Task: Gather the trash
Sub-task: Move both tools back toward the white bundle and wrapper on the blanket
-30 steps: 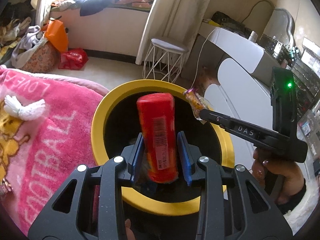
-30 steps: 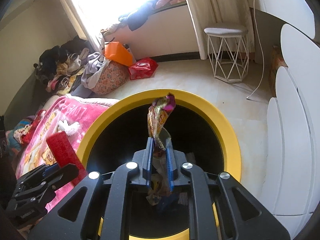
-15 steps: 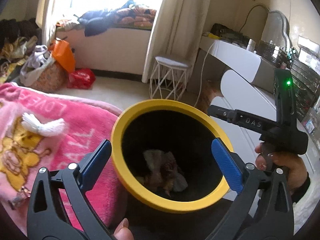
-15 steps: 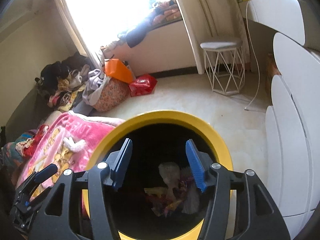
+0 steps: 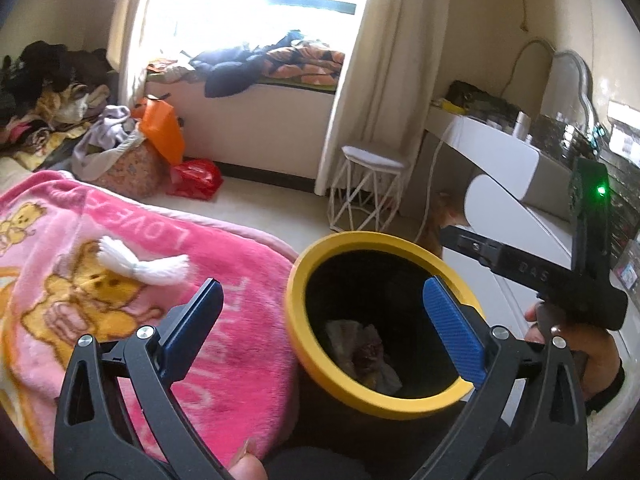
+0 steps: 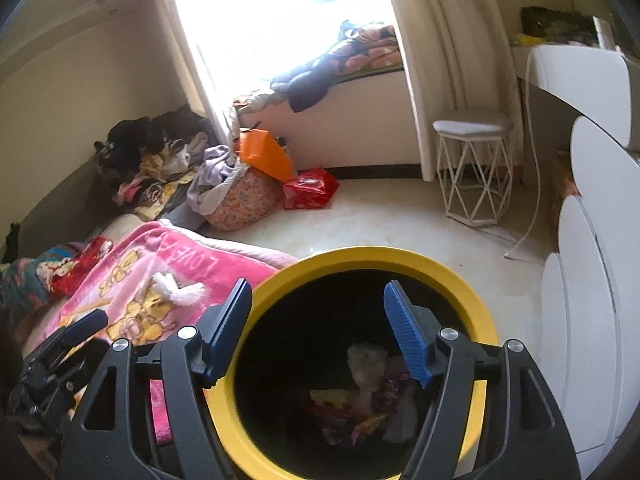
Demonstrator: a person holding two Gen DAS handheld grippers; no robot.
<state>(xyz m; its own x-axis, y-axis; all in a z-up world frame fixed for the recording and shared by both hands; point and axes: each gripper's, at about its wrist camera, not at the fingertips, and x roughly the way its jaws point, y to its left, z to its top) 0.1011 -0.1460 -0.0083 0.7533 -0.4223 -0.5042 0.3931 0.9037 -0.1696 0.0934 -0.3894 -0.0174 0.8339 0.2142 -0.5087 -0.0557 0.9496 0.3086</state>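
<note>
A black bin with a yellow rim (image 5: 320,258) (image 6: 400,254) stands beside the bed. Crumpled wrappers and tissue (image 5: 362,354) (image 6: 366,396) lie at its bottom. My left gripper (image 5: 324,320) is open and empty, above the bin's left edge and the pink blanket. My right gripper (image 6: 318,328) is open and empty, directly above the bin; it also shows in the left wrist view (image 5: 520,268), at the bin's right. A white fluffy piece (image 5: 140,262) (image 6: 178,290) lies on the blanket. A red wrapper (image 6: 80,266) lies further back on the bed.
A pink printed blanket (image 5: 100,280) covers the bed on the left. A white wire stool (image 5: 370,188) stands on the floor by the curtain. White rounded furniture (image 6: 592,280) lines the right side. A cloth basket (image 6: 240,200), orange bag and red bag sit near the window.
Both grippers opened: the red tube from my left and the snack wrapper from my right dropped into the bin. Both grippers then rose and pulled back, the left drifting left over the blanket.
</note>
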